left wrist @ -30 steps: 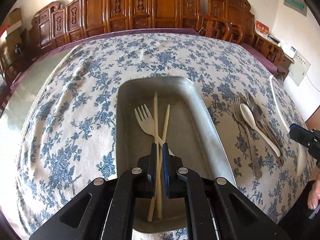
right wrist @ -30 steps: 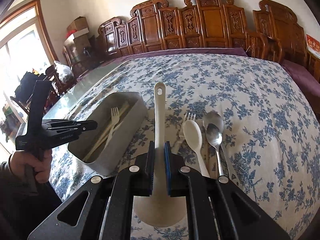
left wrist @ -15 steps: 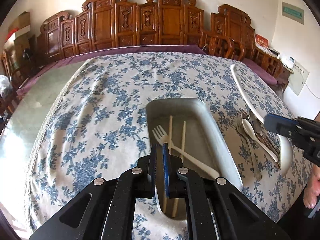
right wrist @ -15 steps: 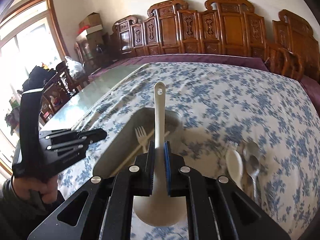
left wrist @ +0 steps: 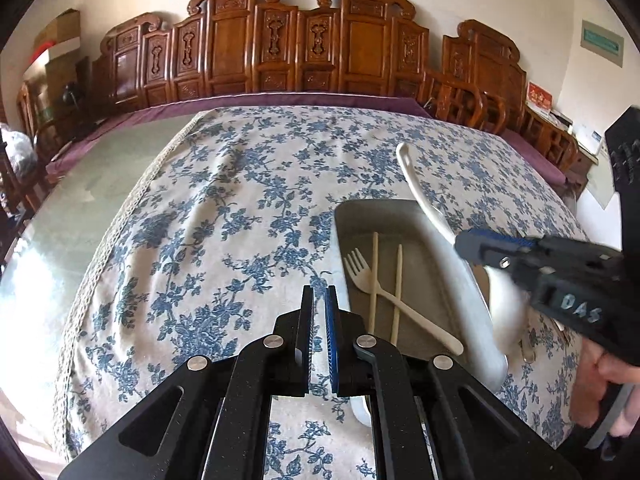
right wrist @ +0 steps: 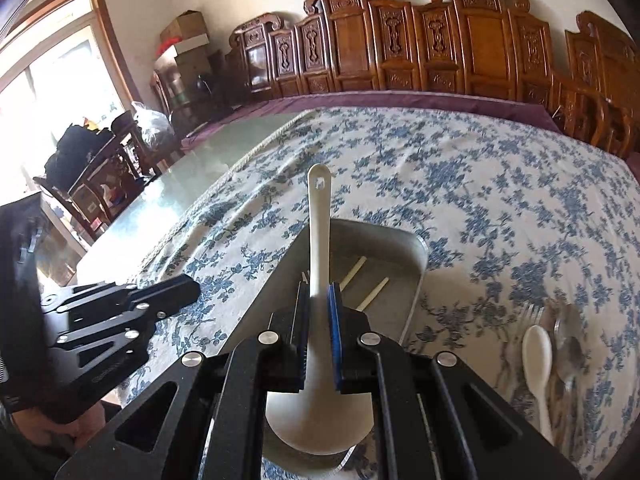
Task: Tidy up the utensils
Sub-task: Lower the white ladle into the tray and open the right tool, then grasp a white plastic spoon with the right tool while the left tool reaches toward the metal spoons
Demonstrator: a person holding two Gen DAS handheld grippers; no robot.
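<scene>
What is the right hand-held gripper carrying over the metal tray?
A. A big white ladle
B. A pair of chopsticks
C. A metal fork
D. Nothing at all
A: the right hand-held gripper is shut on the handle of a big white ladle, held above the metal tray, where the chopsticks already lie.

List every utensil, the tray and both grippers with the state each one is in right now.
white ladle: clamped in right gripper, above tray
right gripper: shut on ladle
left gripper: shut, empty
metal tray: on tablecloth
chopsticks: in tray
plastic fork: in tray
white spoon: on tablecloth
metal spoons: on tablecloth
</scene>
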